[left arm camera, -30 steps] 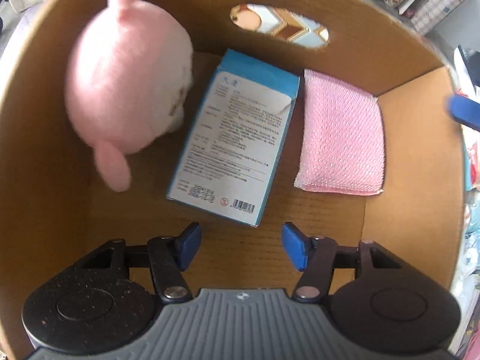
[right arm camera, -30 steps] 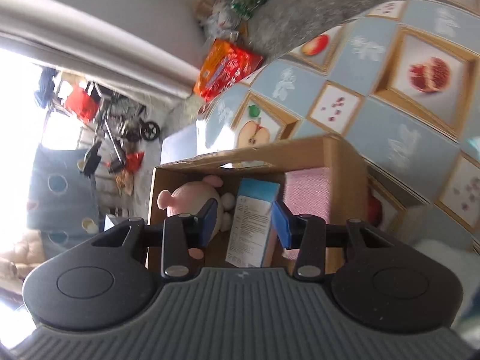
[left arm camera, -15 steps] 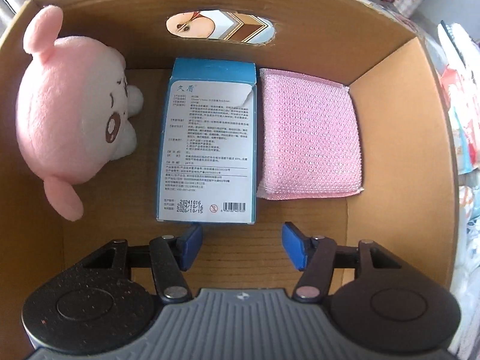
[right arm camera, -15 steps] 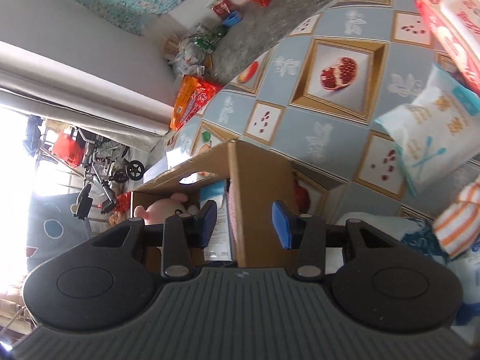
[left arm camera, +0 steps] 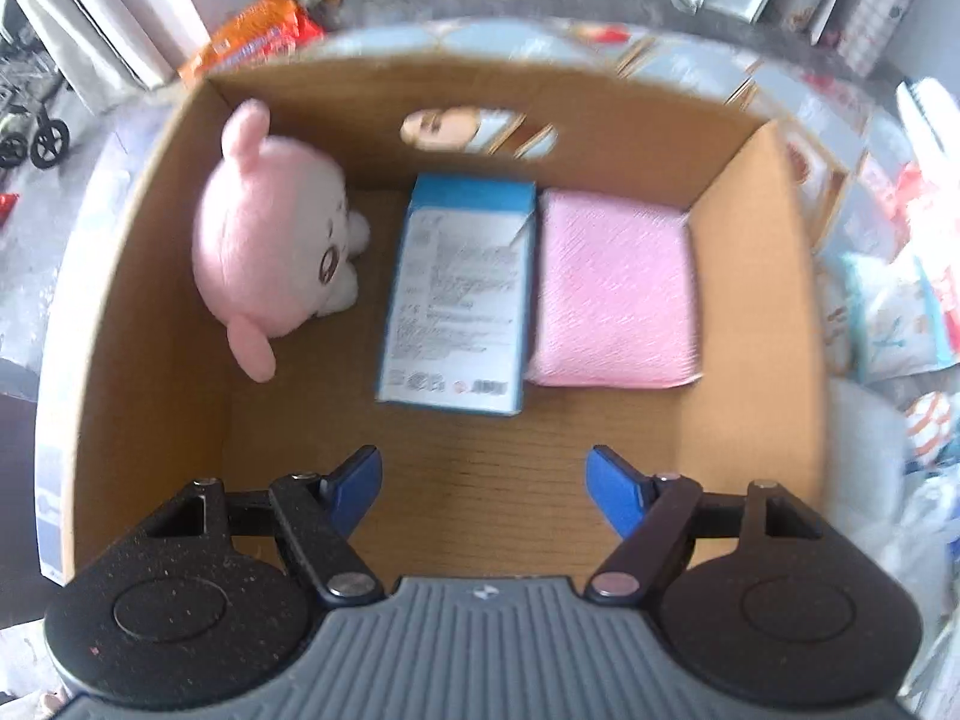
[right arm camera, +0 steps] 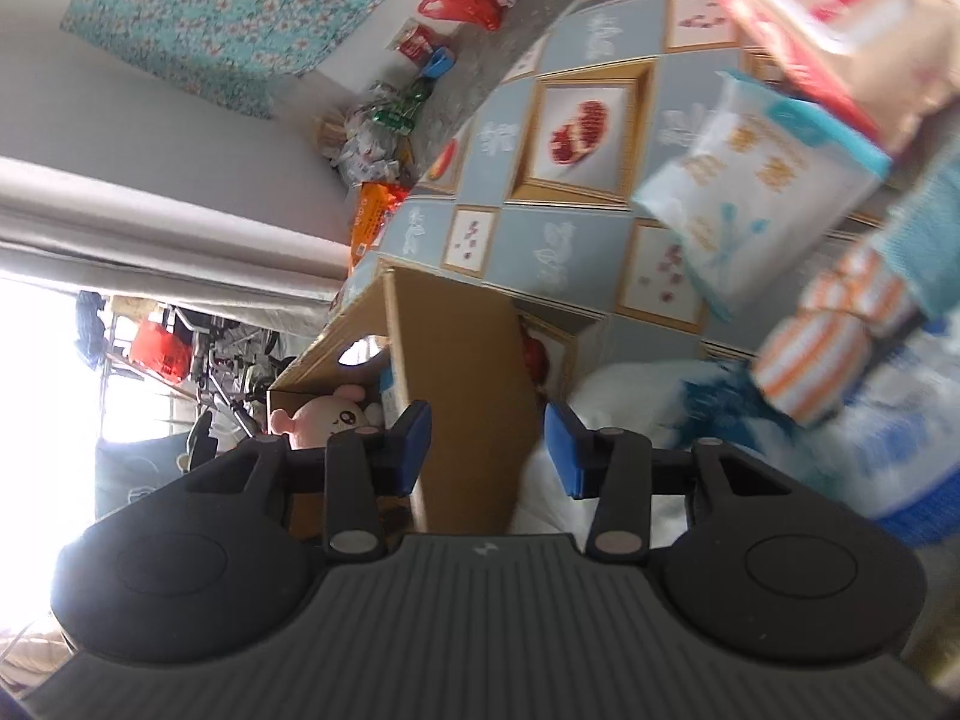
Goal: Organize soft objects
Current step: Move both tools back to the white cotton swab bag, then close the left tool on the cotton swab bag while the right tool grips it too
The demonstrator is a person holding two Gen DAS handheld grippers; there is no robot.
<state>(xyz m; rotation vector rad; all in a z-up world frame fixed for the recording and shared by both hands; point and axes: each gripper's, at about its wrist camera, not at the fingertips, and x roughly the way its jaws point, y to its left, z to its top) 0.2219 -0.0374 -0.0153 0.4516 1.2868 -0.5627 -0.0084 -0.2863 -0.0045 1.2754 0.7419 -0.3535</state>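
filling the box, with more soft things waiting outside

looking down along my left gripper (left arm camera: 483, 483), i am seeing into the cardboard box (left arm camera: 150, 276) and nothing is sitting between its blue pads; the jaws are spreading wider and holding nothing. three things are already lying on the box floor: the pink plush toy (left arm camera: 273, 258) is leaning against the left wall, the blue packet (left arm camera: 459, 294) is lying flat in the middle, and the pink cloth (left arm camera: 615, 288) is lying just beside it, against the right wall. the near part of the floor is showing bare cardboard, so i am judging there is room for more.

my right gripper (right arm camera: 487, 450) is pointing past the outside of the box wall toward the pile on the patterned tablecloth (right arm camera: 564, 252). its jaws are partly apart and opening a little, and i am seeing nothing gripped between them. over there a white and teal packet (right arm camera: 759, 180), an orange striped roll (right arm camera: 822, 348) and a red and beige packet (right arm camera: 810, 18) are waiting, all blurred, well apart from the box.

so i am reckoning the job is partly done: three items are packed, several are left on the table, and neither gripper is carrying anything.
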